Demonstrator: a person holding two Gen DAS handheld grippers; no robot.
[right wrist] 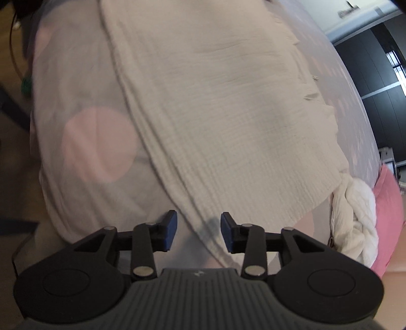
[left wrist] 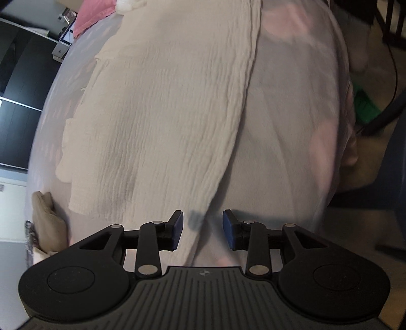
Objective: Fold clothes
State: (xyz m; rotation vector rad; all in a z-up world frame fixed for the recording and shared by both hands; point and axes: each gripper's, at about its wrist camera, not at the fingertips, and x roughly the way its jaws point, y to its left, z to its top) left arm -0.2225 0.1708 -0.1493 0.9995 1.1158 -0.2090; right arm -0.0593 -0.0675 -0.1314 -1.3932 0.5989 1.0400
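Note:
A cream crinkled garment (left wrist: 162, 121) lies flat on a pale sheet with pink dots (left wrist: 299, 106). My left gripper (left wrist: 202, 229) hovers over the garment's near edge with its blue-padded jaws apart and no cloth pinched between them. In the right wrist view the same cream garment (right wrist: 228, 121) runs diagonally across the dotted sheet (right wrist: 99, 144). My right gripper (right wrist: 198, 232) hangs above its folded edge, jaws apart, with the edge passing below the gap and the pads not pressing on it.
A pink cloth (left wrist: 92, 12) and a white knitted item (right wrist: 355, 215) lie at the garment's far end; the pink cloth (right wrist: 388, 215) shows again on the right. A beige cloth (left wrist: 47, 220) hangs at the sheet's left edge. Dark cabinets (left wrist: 15, 101), chair legs (left wrist: 388, 109).

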